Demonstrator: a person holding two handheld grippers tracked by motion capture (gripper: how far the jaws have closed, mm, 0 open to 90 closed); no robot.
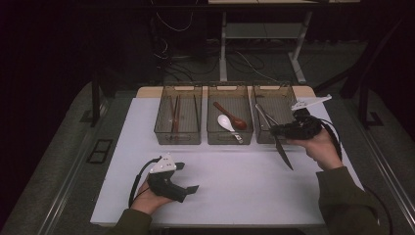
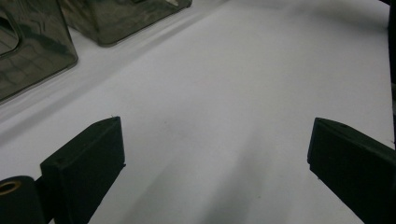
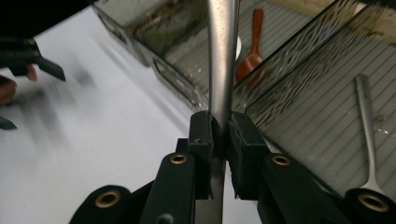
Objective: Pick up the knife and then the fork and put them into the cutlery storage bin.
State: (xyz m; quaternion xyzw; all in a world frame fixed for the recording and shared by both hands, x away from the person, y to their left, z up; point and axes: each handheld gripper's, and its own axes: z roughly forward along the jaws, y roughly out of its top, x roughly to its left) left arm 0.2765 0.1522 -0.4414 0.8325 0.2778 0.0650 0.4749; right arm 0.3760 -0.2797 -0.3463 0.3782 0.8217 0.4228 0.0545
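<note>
My right gripper [image 1: 275, 130] is shut on a metal knife [image 1: 285, 157], held above the table's right side by the front of the right bin [image 1: 280, 90]. The knife's silver handle slants up over that bin and its dark blade points at the table's near edge. In the right gripper view the jaws [image 3: 219, 133] clamp the knife's handle [image 3: 222, 56], with a silver utensil [image 3: 366, 121] lying in the bin beyond. My left gripper [image 1: 187, 177] rests near the table's front left, open with nothing between its fingers [image 2: 84, 163].
Three smoky clear bins stand in a row at the back of the white table [image 1: 235, 181]. The left bin [image 1: 177, 138] holds chopsticks [image 1: 175, 115]. The middle bin [image 1: 229, 140] holds a brown spoon [image 1: 234, 118] and a white spoon [image 1: 226, 122].
</note>
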